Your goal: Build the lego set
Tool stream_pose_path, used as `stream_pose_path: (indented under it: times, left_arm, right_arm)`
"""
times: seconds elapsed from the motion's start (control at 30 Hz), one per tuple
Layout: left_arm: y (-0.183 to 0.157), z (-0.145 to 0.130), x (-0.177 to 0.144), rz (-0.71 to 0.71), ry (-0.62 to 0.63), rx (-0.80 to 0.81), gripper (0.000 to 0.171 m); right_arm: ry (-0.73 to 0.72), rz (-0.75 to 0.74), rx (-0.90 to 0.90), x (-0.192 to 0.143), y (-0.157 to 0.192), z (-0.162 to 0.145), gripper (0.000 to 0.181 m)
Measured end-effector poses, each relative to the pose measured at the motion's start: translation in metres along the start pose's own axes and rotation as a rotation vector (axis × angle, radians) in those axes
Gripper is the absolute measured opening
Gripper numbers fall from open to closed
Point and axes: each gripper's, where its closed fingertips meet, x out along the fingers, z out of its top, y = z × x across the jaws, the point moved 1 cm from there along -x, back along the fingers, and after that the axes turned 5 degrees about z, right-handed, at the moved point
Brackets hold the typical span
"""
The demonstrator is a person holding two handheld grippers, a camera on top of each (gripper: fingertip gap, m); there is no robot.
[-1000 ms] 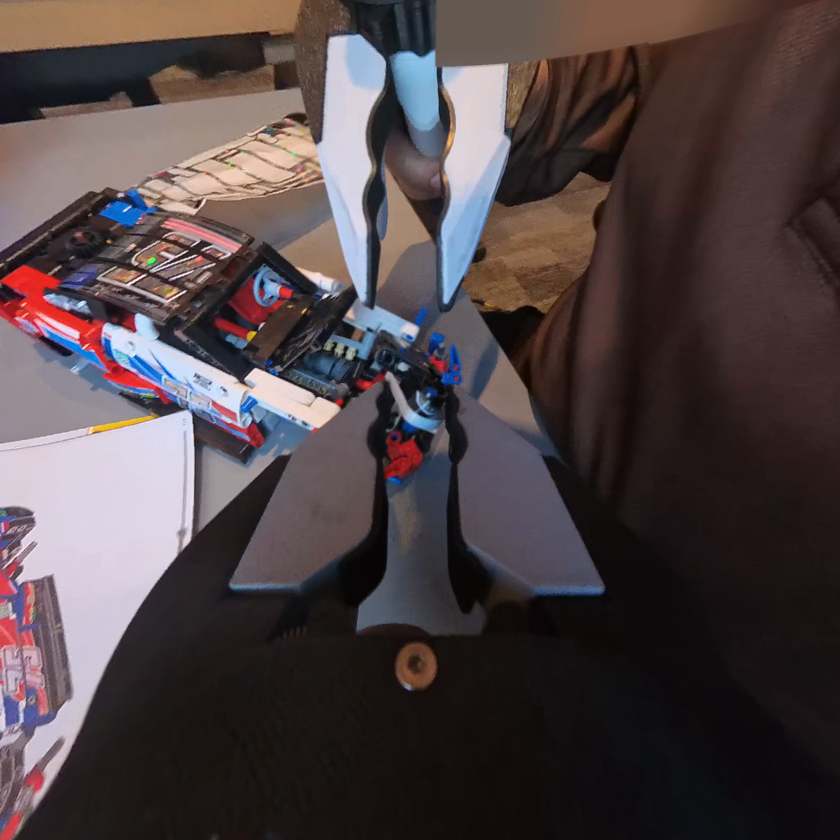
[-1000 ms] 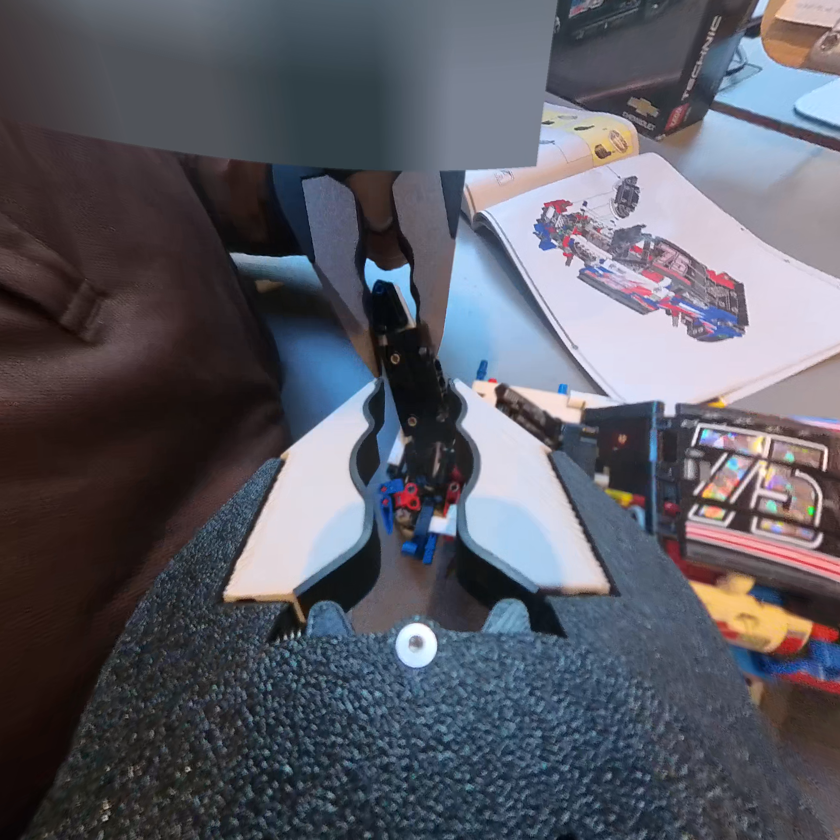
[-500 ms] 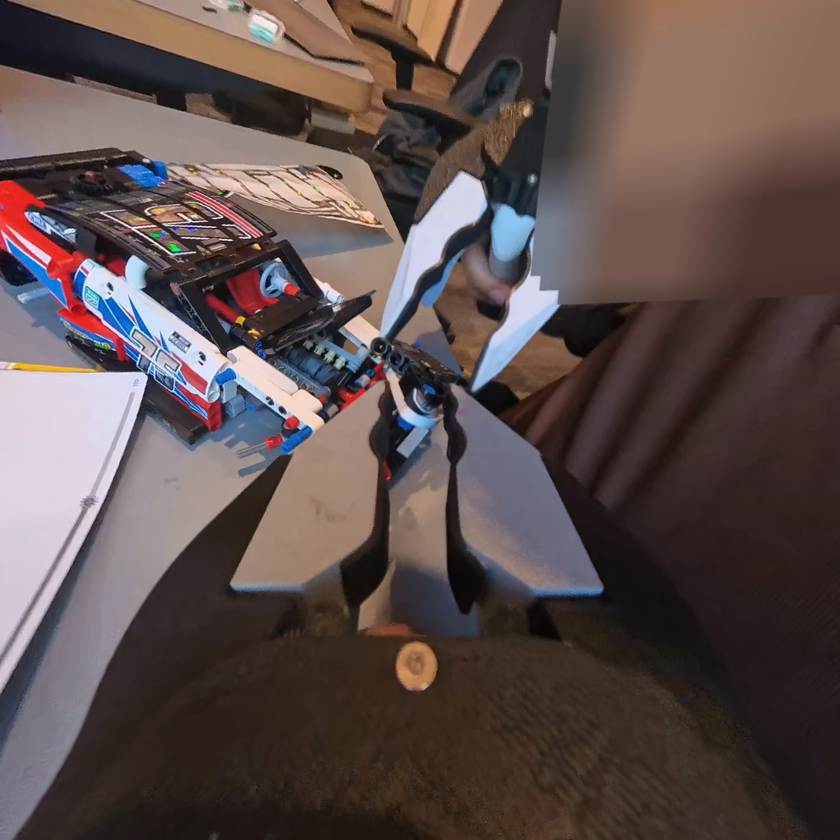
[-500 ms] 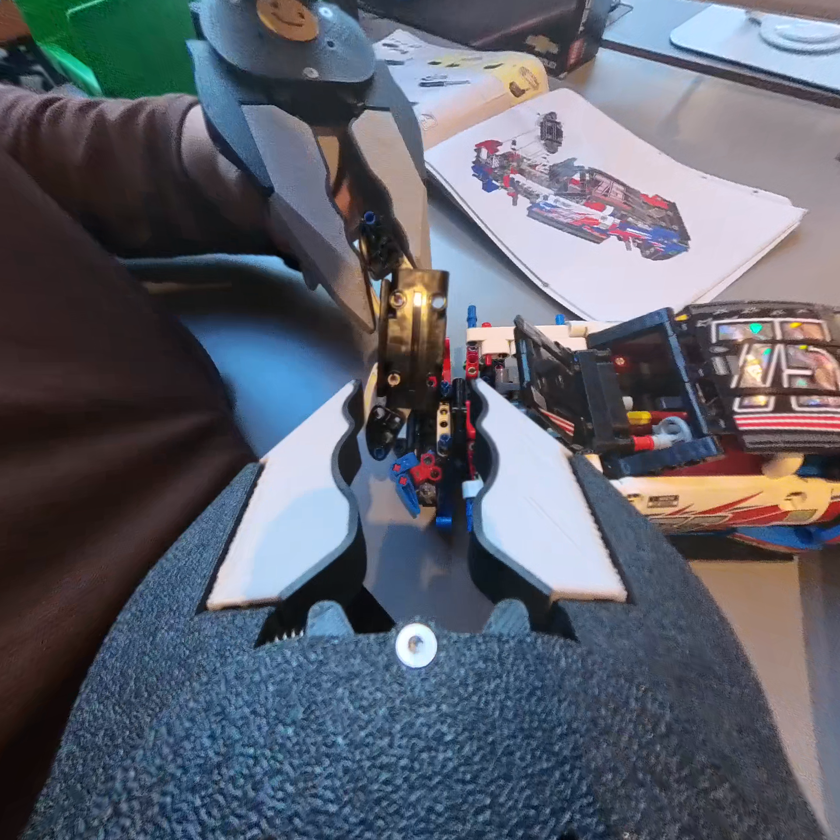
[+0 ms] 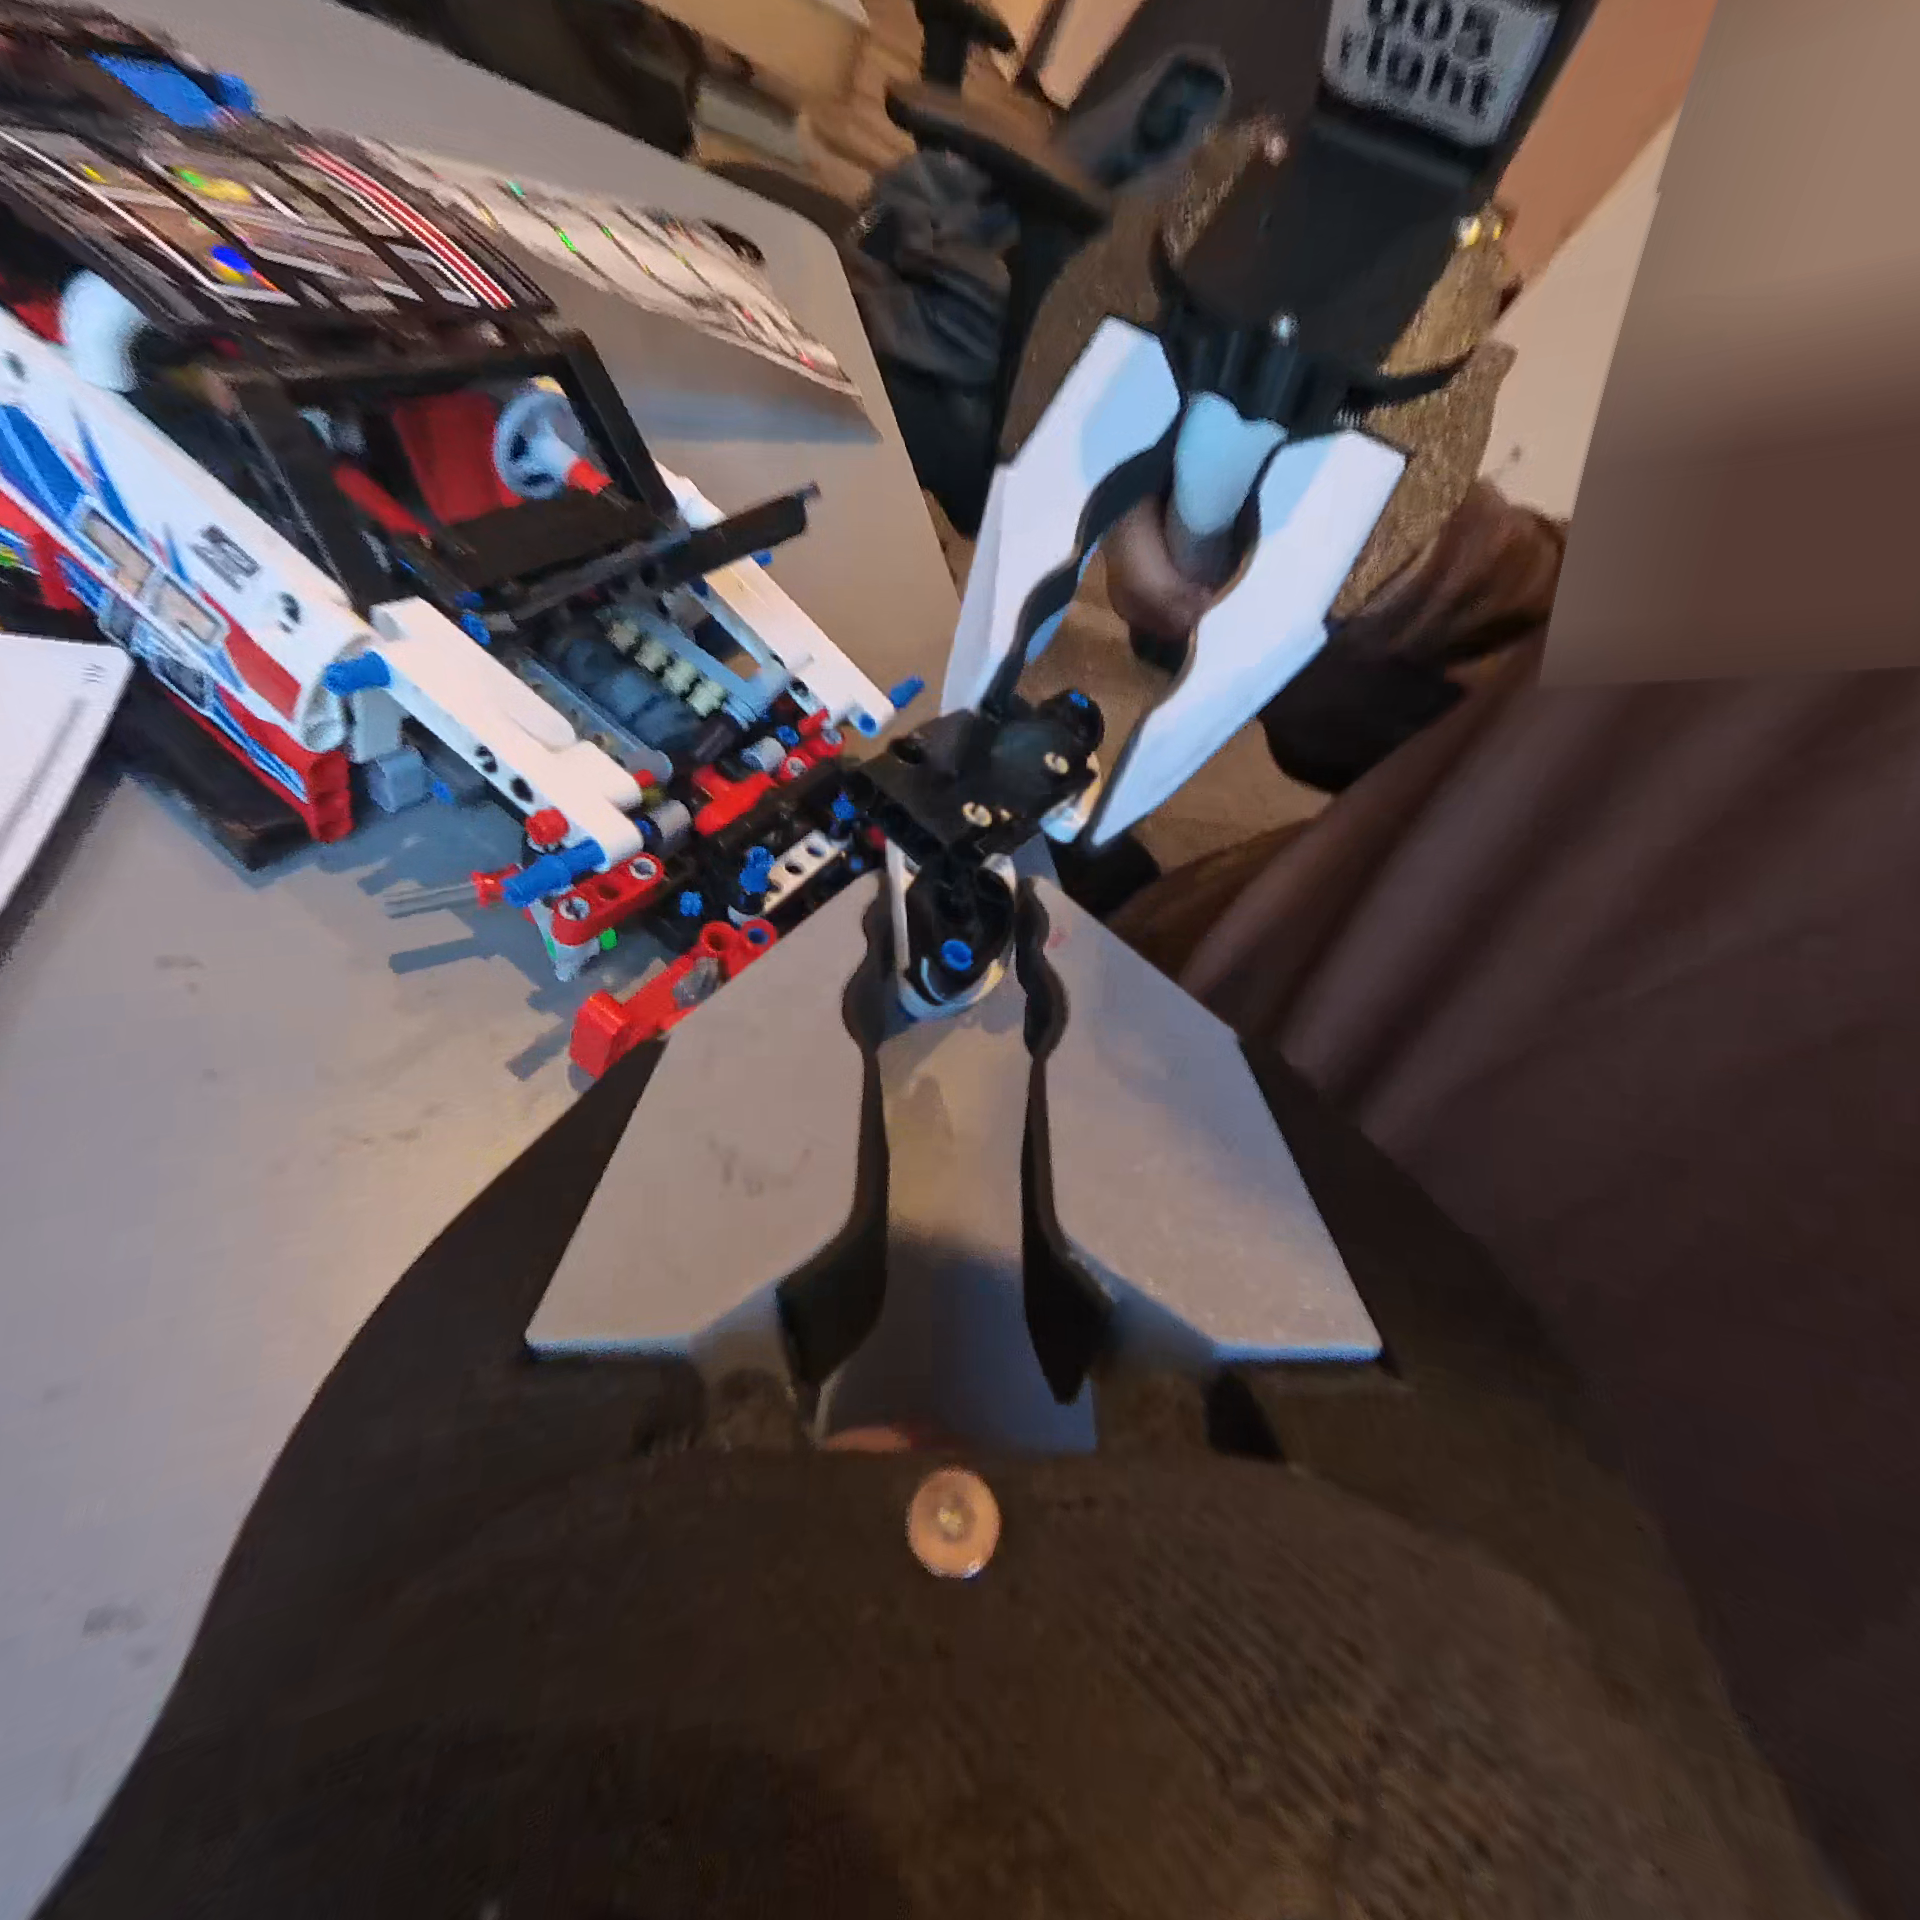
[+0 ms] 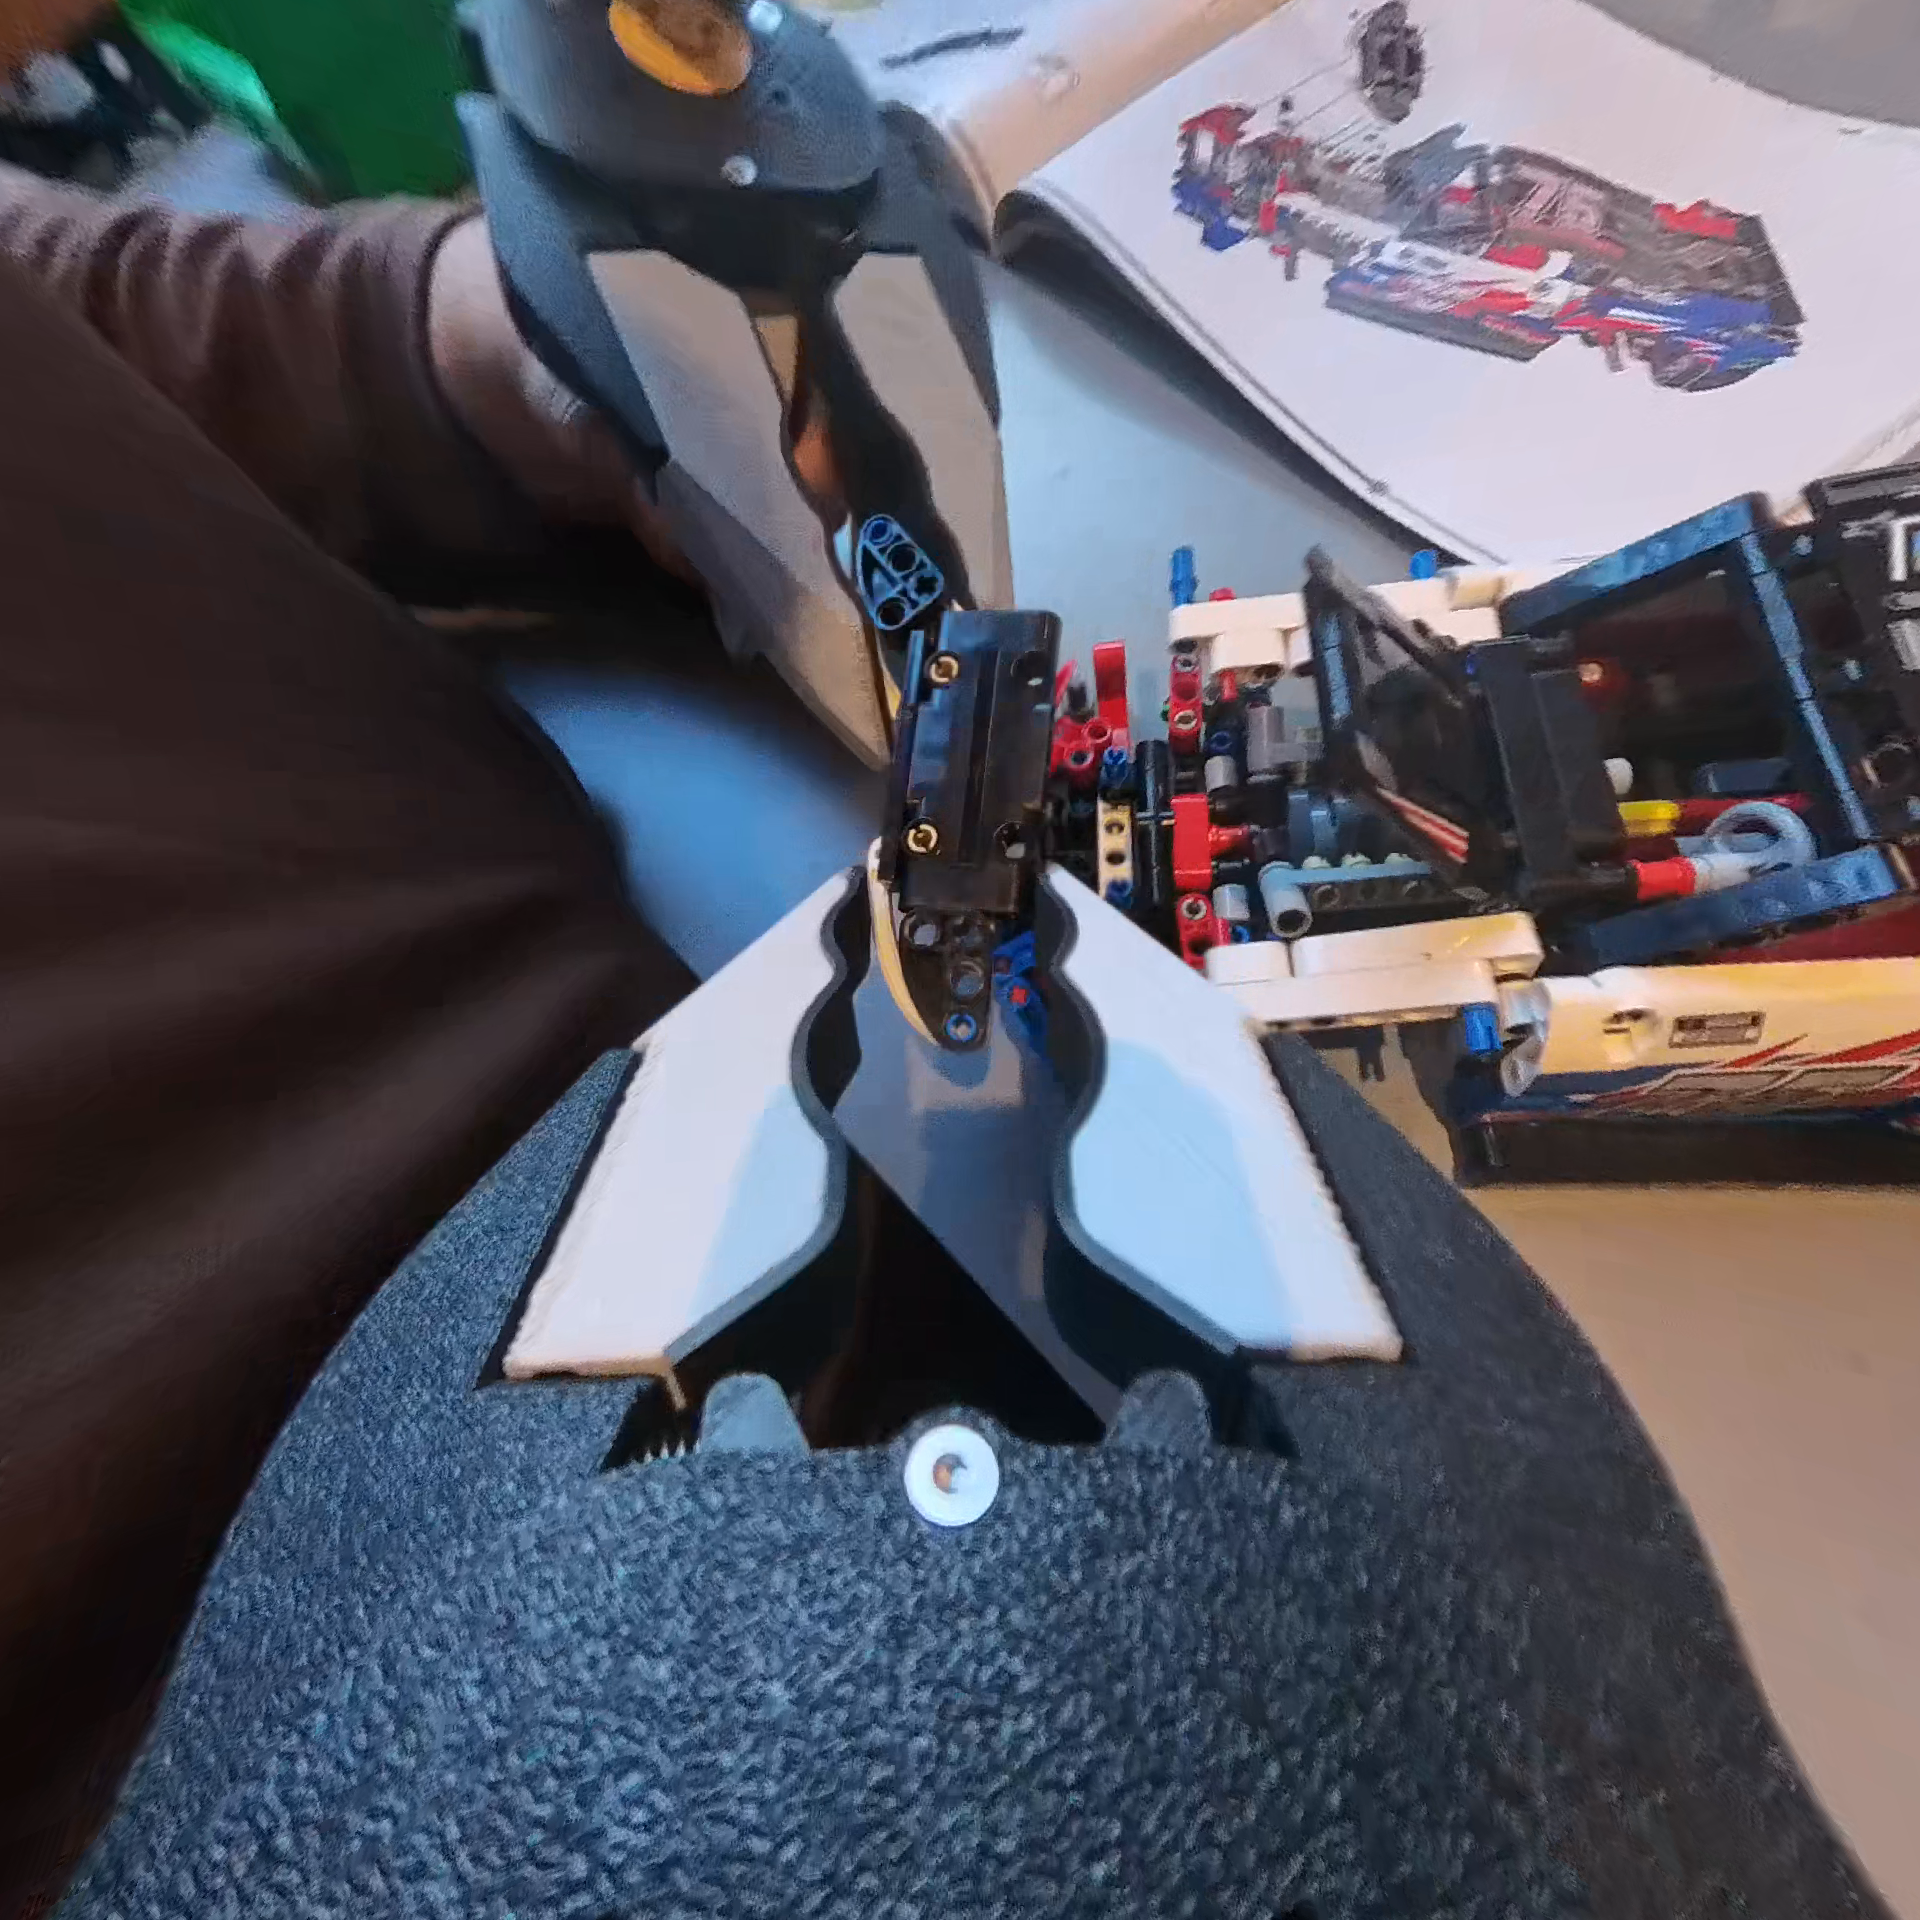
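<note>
A black Lego sub-assembly (image 5: 987, 769) with white and blue parts is held up against the open front end of the red, white and blue Lego car (image 5: 312, 582). My left gripper (image 5: 951, 904) is shut on its lower black-and-white part. My right gripper (image 6: 951, 883) is shut on the same sub-assembly (image 6: 971, 769) from the opposite side, and its white fingers (image 5: 1039, 520) show above in the left wrist view. The car (image 6: 1558, 831) lies on the grey table to the right in the right wrist view. I cannot tell whether the sub-assembly is joined to the car.
An open instruction booklet (image 6: 1455, 364) lies behind the car, and a sticker sheet (image 5: 675, 260) lies near the table's far corner. A person's brown sleeve (image 6: 260, 727) fills the left side. The table edge (image 5: 883, 416) runs close to the grippers. My left and right fingertips are right by each other.
Both grippers have carried the sub-assembly from over the table edge to the car's front end. The car now looms larger in both views.
</note>
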Motion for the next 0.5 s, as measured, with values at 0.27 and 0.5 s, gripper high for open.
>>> stream_pose_path:
  times: [0.27,0.5]
  left_arm:
    - [0.014,0.001,-0.001,0.131,0.098,0.236,0.039]
    - [0.013,-0.007,0.005,0.149,0.155,0.455,0.024]
  right_arm:
    - [0.009,0.033,0.004,-0.004,-0.005,-0.005,0.030]
    - [0.047,0.025,-0.012,-0.001,-0.012,-0.009,0.030]
